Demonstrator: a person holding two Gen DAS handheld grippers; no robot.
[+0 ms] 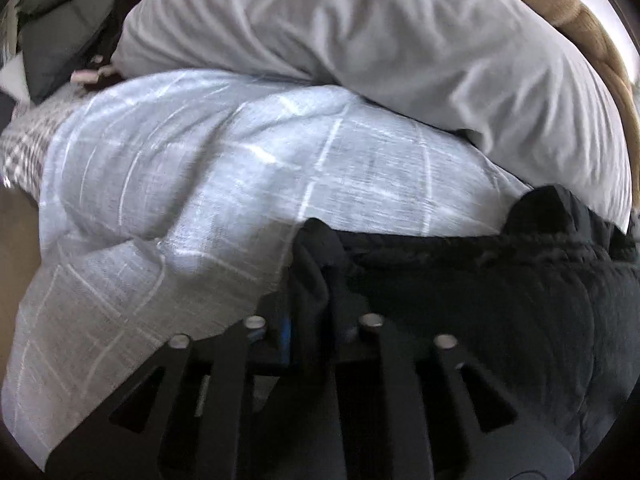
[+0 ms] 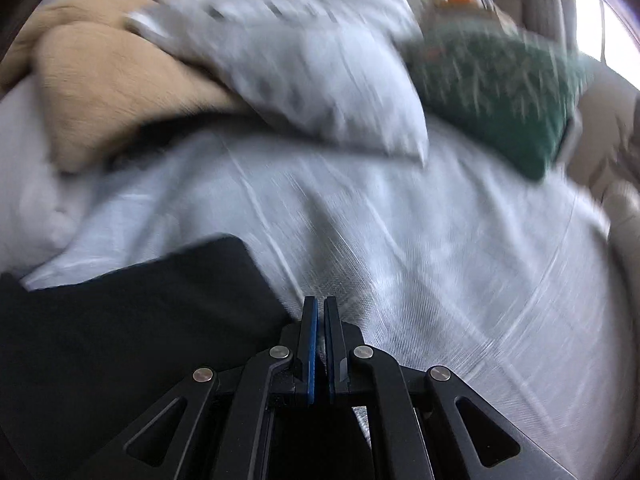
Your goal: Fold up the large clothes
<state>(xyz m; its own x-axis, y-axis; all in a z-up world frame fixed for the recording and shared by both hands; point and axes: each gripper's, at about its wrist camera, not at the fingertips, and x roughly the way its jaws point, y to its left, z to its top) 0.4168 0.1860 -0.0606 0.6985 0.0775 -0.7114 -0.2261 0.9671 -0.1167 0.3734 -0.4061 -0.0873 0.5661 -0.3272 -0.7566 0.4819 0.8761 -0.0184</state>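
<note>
My left gripper (image 1: 310, 280) has its jaws slightly spread around the bunched black quilted garment (image 1: 500, 292); it could slip free. My right gripper (image 2: 320, 312), jaws pressed together, holds nothing.

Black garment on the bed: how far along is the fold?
Done: little I can confirm; the black garment lies bunched on the pale checked bedspread, no flat, squared fold visible.
In hand: the left gripper has a ridge of black cloth between its fingers; the right gripper is shut beside the garment's edge, seemingly on nothing.
Left: spreading it flat and making the folds.
</note>
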